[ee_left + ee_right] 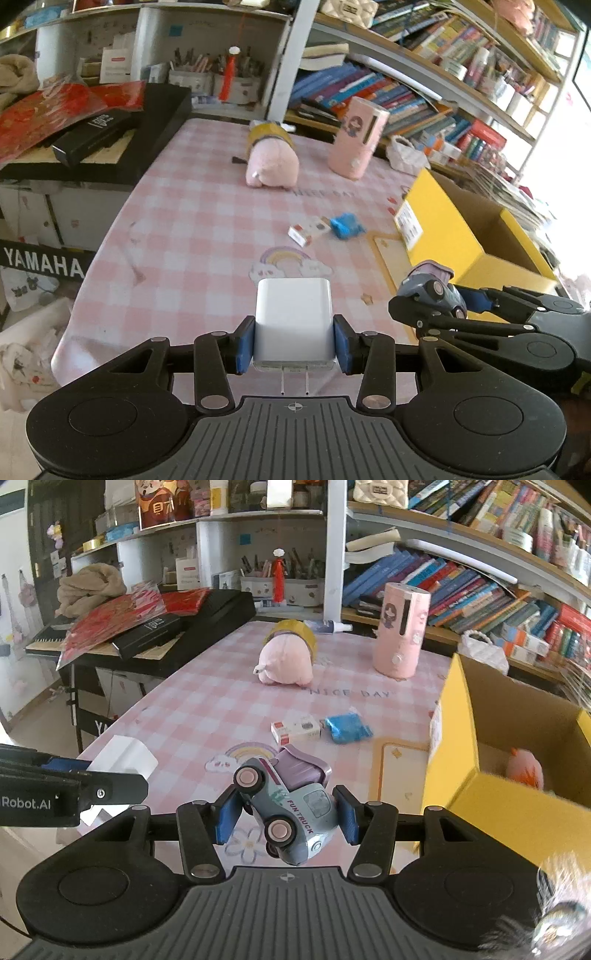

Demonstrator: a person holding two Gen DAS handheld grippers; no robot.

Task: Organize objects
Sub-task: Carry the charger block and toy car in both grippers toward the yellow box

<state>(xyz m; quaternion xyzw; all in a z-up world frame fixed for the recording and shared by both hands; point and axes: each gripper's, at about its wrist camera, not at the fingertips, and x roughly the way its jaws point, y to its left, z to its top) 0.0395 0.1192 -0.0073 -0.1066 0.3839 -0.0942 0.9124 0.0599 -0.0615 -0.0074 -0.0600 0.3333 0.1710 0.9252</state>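
My left gripper (294, 341) is shut on a white plug adapter (293, 321), its prongs pointing back at the camera, held above the near end of the pink checked table (192, 229). My right gripper (286, 816) is shut on a grey-blue toy truck (291, 808) with pink wheels and a purple back, tilted between the blue pads. The left wrist view shows that truck (432, 291) at the right, beside the yellow cardboard box (443, 236). In the right wrist view the adapter (123, 758) sits at the left. The box (461, 738) is open, with a pink plush (524, 768) inside.
On the table lie a pink plush pig (271, 164), a roll of yellow tape (295, 631), a pink cylinder (360, 138), a small white and red box (308, 229) and a blue packet (345, 226). A black keyboard (110, 140) stands left. Bookshelves (461, 587) line the back.
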